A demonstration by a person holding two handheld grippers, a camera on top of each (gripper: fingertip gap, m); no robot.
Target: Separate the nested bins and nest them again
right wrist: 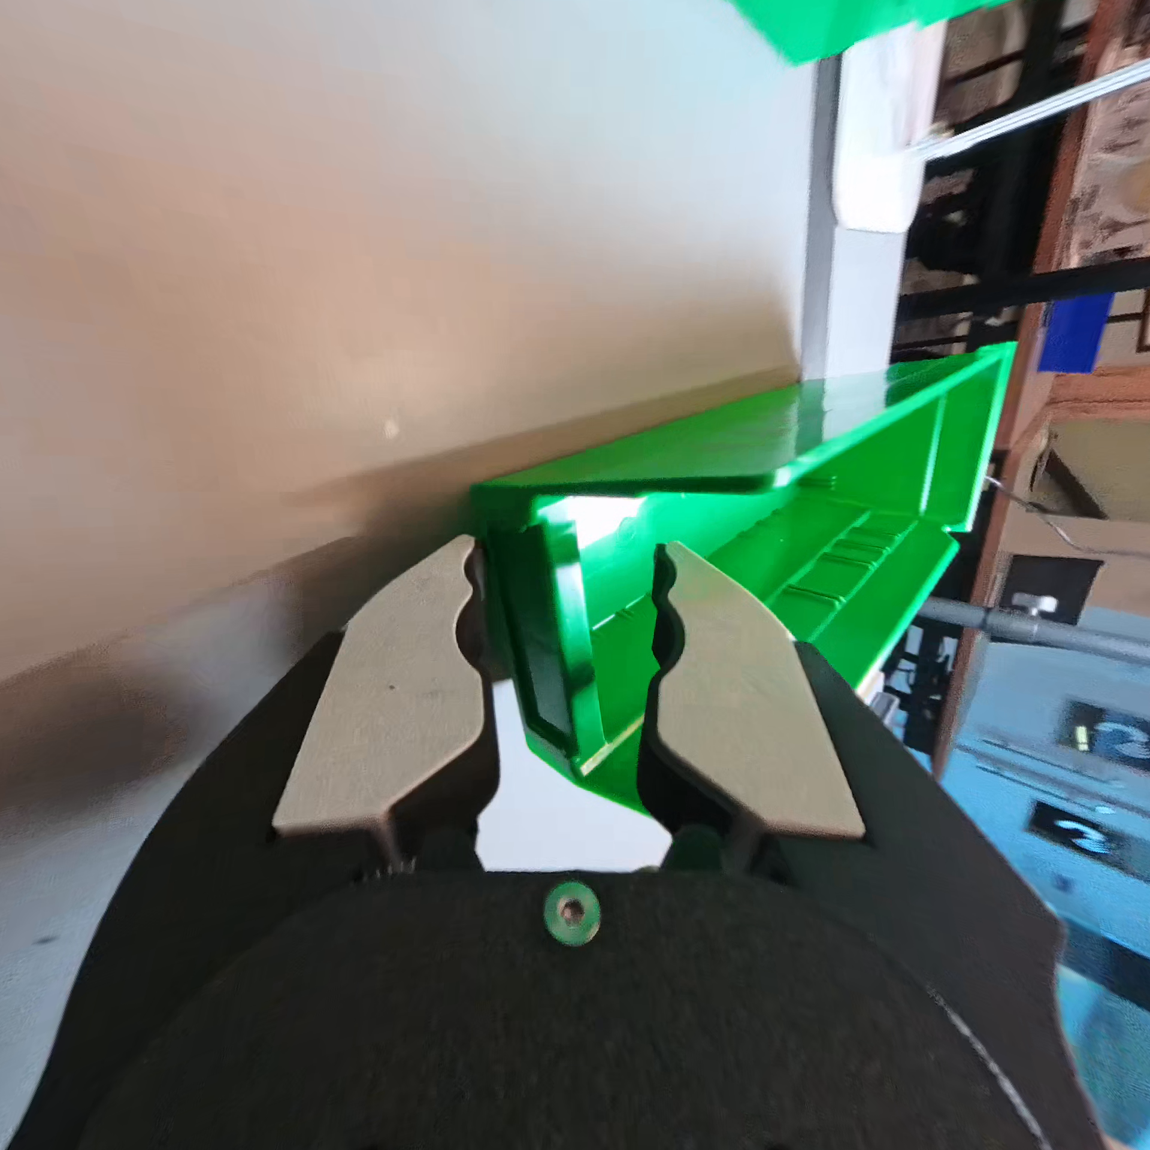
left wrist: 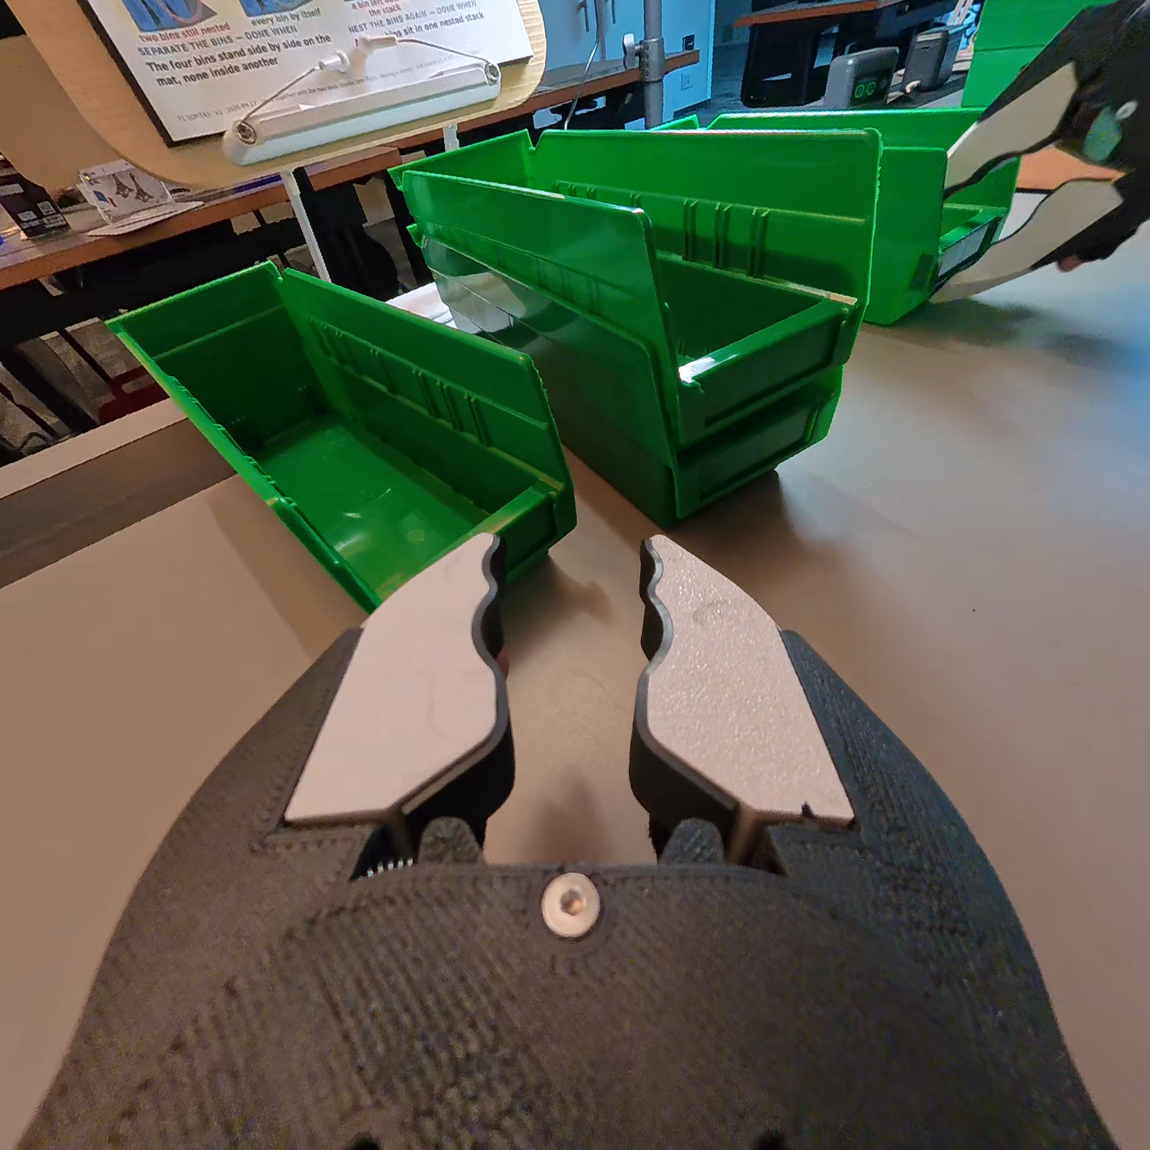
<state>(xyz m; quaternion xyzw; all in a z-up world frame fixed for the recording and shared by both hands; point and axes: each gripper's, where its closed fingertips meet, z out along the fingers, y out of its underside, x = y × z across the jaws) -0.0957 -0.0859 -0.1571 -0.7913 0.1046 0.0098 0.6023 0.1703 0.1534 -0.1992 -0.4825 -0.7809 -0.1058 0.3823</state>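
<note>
Bins of glossy green plastic, ribbed inside, are seen: one bin [right wrist: 734,560] is straddled at its front lip by the right claw [right wrist: 563,551], whether clamped cannot be told. The left claw [left wrist: 569,547] is released above the worktop [left wrist: 933,560], just beside a single bin [left wrist: 348,435]; a nested pair [left wrist: 653,323] stands beyond.

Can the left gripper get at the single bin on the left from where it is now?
Probably yes. The left gripper is open and empty, and the single bin's near end sits just ahead of its fingertips with only bare table between.
</note>
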